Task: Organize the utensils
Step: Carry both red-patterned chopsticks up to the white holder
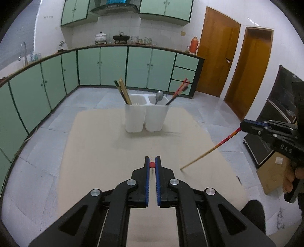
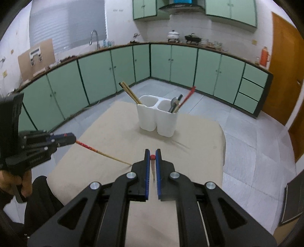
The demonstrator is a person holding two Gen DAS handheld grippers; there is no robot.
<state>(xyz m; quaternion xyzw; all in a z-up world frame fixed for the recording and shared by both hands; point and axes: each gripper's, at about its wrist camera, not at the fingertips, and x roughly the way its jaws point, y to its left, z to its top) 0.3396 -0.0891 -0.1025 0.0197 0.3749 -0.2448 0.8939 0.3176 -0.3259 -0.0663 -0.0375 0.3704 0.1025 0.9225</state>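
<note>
Beige mat (image 1: 98, 144) lies bare before the holder (image 1: 146, 115); both grippers' fingers (image 1: 146, 171) clamp chopsticks (image 1: 209, 152).

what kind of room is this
Most likely a home kitchen: green base cabinets run under a long counter, a range hood hangs above pots on the counter, and a sink tap stands by the window.
</note>
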